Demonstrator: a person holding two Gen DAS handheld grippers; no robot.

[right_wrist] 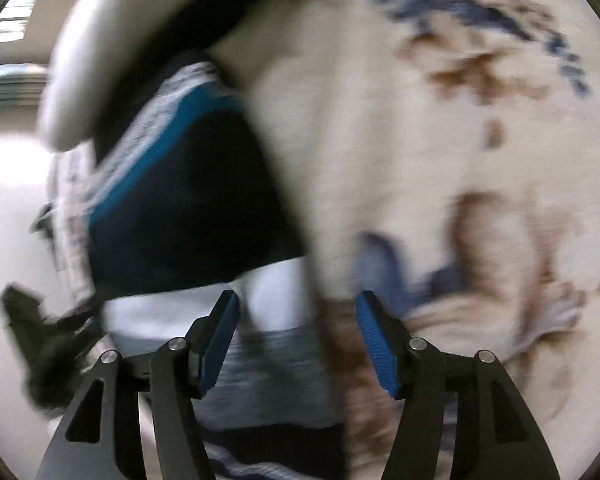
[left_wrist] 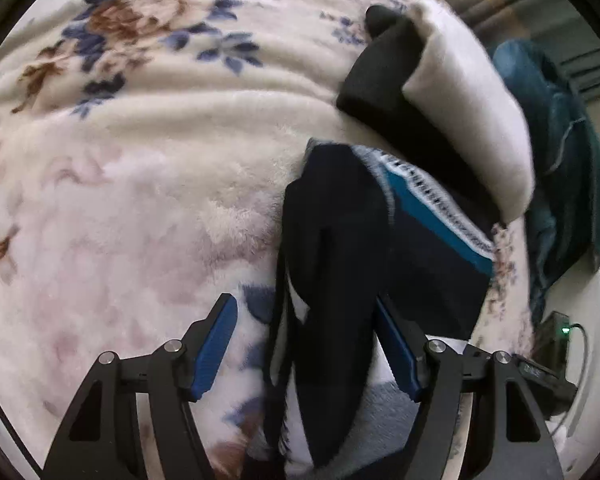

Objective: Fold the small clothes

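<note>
I judge the folding to be somewhere in the middle, not at the end. The dark navy garment (left_wrist: 432,248) with a teal and white band lies on the flowered blanket (left_wrist: 140,184) near its edge, partly under a white and black padded thing (left_wrist: 472,120) which I cannot identify. One part of it lies flat, but a long dark flap (left_wrist: 332,280) stands up loose and runs down between the fingers of my left gripper (left_wrist: 306,350). The jaws there are wide apart, and the cloth seems to lean on the right pad only, so I think nothing is really clamped. My right gripper (right_wrist: 298,344) is open as well; between its jaws I see only blurred white and grey cloth (right_wrist: 268,360) below, and it holds nothing. The right view is very blurred, so details there are uncertain. What is left, in my opinion: to lay the loose flap over the flat part and make the bundle neat. The cloth looks soft and thin, and it will slip easily.
</note>
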